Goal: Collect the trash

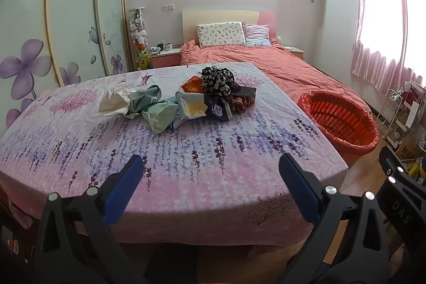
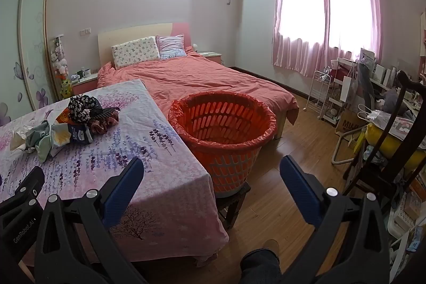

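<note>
A heap of trash [image 1: 183,97] lies mid-table on a lavender-print cloth [image 1: 186,167]: crumpled white paper [image 1: 114,100], pale green wrappers [image 1: 157,116], a dark blue packet [image 1: 219,108], an orange packet [image 1: 191,84] and a black floral bundle [image 1: 217,79]. The same trash heap [image 2: 72,127] sits far left in the right wrist view. An orange basket [image 2: 226,135] lined with a red bag stands on a stool beside the table's right edge; this basket [image 1: 340,121] is also in the left wrist view. My left gripper [image 1: 210,164] hovers open over the table's near part. My right gripper [image 2: 211,164] is open, near the table corner and basket.
A bed with a salmon cover [image 2: 199,79] lies behind the table. Wardrobe doors [image 1: 74,17] stand at the left. Wooden floor [image 2: 287,151] runs right of the basket, bounded by a white trolley [image 2: 319,89], bags and a dark chair [image 2: 394,129]. A person's leg [image 2: 261,265] is below.
</note>
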